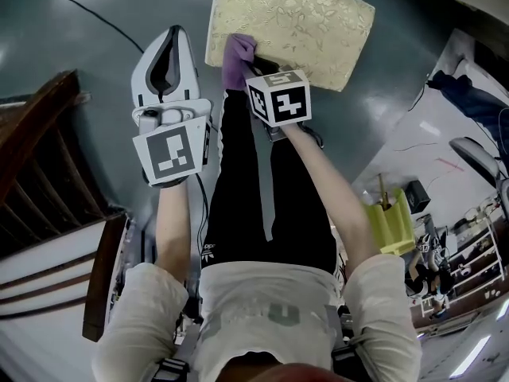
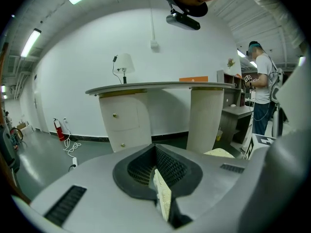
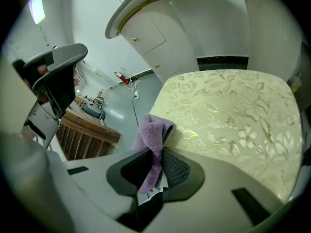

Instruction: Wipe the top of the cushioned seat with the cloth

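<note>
The cushioned seat (image 1: 290, 26), covered in pale gold flowered fabric, lies on the floor ahead of me; it fills the right gripper view (image 3: 233, 115). My right gripper (image 1: 245, 68) is shut on a fluffy purple cloth (image 1: 236, 56) at the seat's near left corner. The cloth (image 3: 154, 132) sticks up from between the jaws and its end rests on the cushion's edge. My left gripper (image 1: 175, 34) is held up to the left of the seat, over bare floor, jaws together and holding nothing (image 2: 155, 150).
A dark wooden slatted frame (image 1: 48, 157) stands at the left. A black cable (image 1: 87, 10) runs across the grey floor. A yellow holder (image 1: 391, 221) and cluttered shelves sit at the right. Ahead stand a white counter (image 2: 160, 87) and a person (image 2: 262, 91).
</note>
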